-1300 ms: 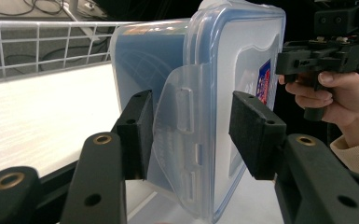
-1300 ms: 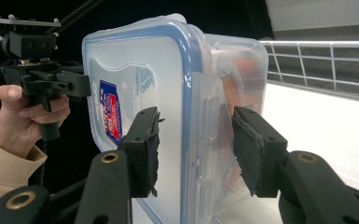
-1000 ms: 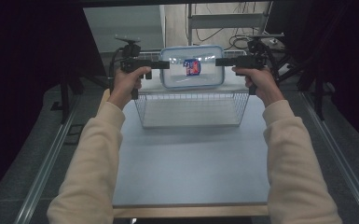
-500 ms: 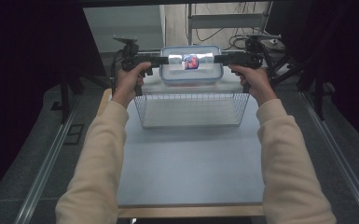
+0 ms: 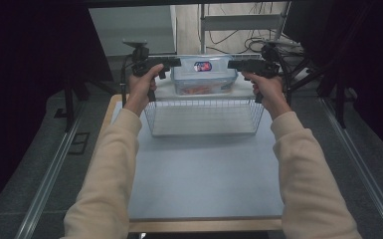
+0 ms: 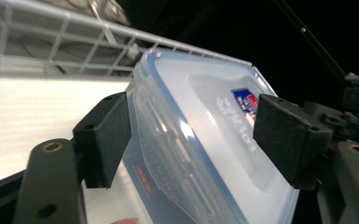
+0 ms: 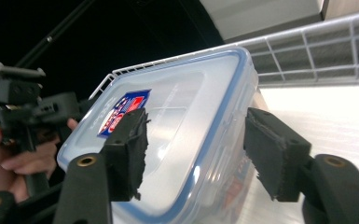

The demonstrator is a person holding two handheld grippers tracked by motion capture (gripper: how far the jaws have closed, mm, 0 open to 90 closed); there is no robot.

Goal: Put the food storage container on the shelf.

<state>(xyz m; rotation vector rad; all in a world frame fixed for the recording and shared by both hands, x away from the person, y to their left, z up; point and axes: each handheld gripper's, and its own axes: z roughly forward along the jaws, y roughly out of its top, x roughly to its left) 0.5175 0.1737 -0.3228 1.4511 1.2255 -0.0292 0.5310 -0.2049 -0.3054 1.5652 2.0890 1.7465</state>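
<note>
Beyond basket (image 5: 204, 117), container (image 5: 204, 75) farther.

Clear blue-rimmed container (image 5: 203, 74), white wire basket (image 5: 204, 117)

The clear plastic container (image 5: 205, 75) carries a small red, white and blue label (image 7: 123, 111) on its lid (image 6: 214, 116). From above, it shows only as a blot of colour. In both gripper views, the label sits at a slant and its print is too small and blurred to read. Embossed lettering (image 6: 238, 123) runs across the lid beside the label, but I cannot make out the word. A red mark (image 6: 145, 178) on the container's side wall is also unreadable.
</note>
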